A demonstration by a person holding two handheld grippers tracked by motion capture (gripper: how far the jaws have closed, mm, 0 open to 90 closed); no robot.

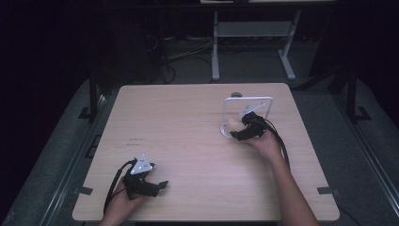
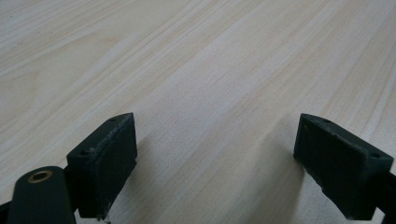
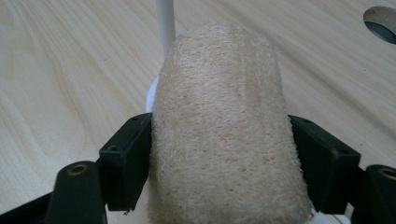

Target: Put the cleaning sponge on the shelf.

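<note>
Beige, coarse-fibred loofah roll (image 3: pixel 219 135) clamped lengthwise in the right gripper (image 3: pixel 219 163).

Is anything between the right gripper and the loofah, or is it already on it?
Nothing stands between them. The right gripper has both jaws pressed against the sides of the loofah, right by the white rack at the table's far right.

The loofah sponge (image 3: pixel 219 130) looks coarse, fibrous and matt tan, the table (image 2: pixel 196 60) is pale wood-grain laminate with a smooth satin finish, the stand (image 1: pixel 248 100) seems smooth white-coated metal, and the gripper pads (image 3: pixel 125 161) look matt black rubbery plastic.
</note>
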